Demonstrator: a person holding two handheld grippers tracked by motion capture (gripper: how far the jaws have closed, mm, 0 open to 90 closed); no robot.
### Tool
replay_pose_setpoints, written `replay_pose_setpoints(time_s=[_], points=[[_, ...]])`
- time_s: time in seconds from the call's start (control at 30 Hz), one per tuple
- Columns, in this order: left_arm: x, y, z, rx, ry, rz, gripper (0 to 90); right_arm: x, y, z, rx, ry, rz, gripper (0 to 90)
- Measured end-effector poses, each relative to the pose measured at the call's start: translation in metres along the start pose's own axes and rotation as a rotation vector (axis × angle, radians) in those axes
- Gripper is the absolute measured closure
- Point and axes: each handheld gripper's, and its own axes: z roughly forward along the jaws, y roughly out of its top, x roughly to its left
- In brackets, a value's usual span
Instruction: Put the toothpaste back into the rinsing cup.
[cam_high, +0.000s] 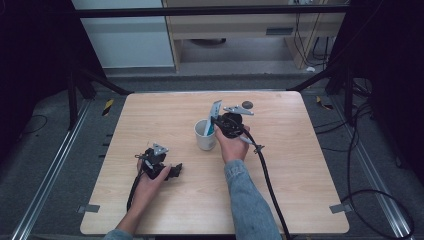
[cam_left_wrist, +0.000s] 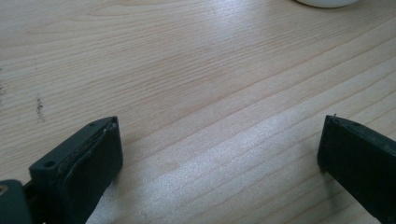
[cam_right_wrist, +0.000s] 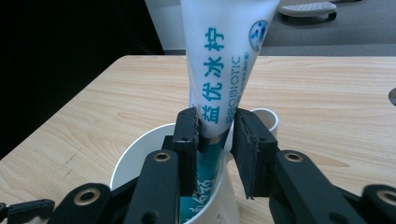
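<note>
A toothpaste tube (cam_right_wrist: 219, 70) is clamped upright by the right gripper (cam_right_wrist: 214, 144) with its lower end already inside the white cup (cam_high: 204, 136) mid-table, release seemingly remaining, while the left gripper (cam_left_wrist: 219, 154), jaws apart and empty, is rested near the front-left corner.

Lab: black frame (cam_high: 210, 11) around wooden table (cam_high: 160, 200) (cables (cam_high: 370, 150) on floor).

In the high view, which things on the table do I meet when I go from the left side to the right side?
Left gripper → white cup → right gripper, shut on the toothpaste tube that stands in the cup → small dark round object near the table's far edge.
</note>
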Motion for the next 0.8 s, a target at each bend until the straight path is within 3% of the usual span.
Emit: replay_pose_setpoints(time_s=[0.4, 0.8], points=[[0.000, 0.000, 0.000, 0.000, 0.000, 0.000, 0.0, -0.002, 0.001, -0.007, 0.016, -0.012, -0.018, 65.8], [0.000, 0.000, 0.000, 0.000, 0.000, 0.000, 0.0, 0.000, 0.004, -0.016, 0.048, -0.036, -0.100, 61.0]])
